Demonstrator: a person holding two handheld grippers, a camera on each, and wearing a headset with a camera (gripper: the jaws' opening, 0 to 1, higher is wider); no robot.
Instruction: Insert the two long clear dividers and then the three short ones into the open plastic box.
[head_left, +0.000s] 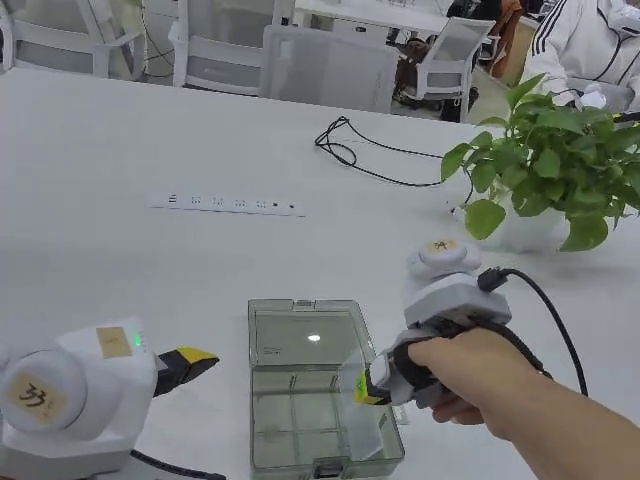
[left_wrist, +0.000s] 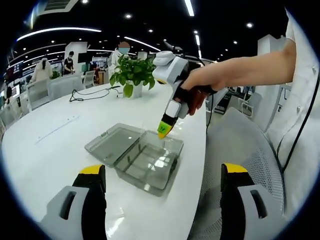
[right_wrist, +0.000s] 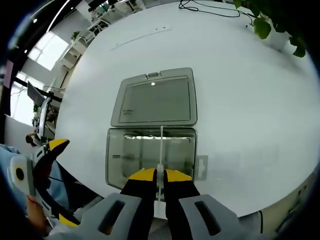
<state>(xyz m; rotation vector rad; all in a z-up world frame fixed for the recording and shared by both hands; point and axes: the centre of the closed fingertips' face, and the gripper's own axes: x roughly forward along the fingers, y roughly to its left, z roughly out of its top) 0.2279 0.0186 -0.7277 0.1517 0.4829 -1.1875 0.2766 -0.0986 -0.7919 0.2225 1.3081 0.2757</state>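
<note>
Table (head_left: 120, 150) mostly bare: open run from left edge to middle, just a flat power strip (head_left: 228, 204) mid-table. Box (head_left: 300, 430) by near edge, lid (head_left: 305, 335) flat behind it; way in from above is free on left half. Right gripper (head_left: 366, 390) hangs over box's right part, clamped on a clear divider (right_wrist: 161, 145), blocking that side. Left gripper (head_left: 192, 362), jaws apart, left of box w/ a gap between. Plant (head_left: 545, 160) & black cable (head_left: 350, 145) crowd far-right; chairs (head_left: 330, 65) line far edge.

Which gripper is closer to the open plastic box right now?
Right. The right gripper hangs over the right side of the box, shut on a clear divider above the tray. The left gripper, open, sits off the box's left side, apart.
</note>
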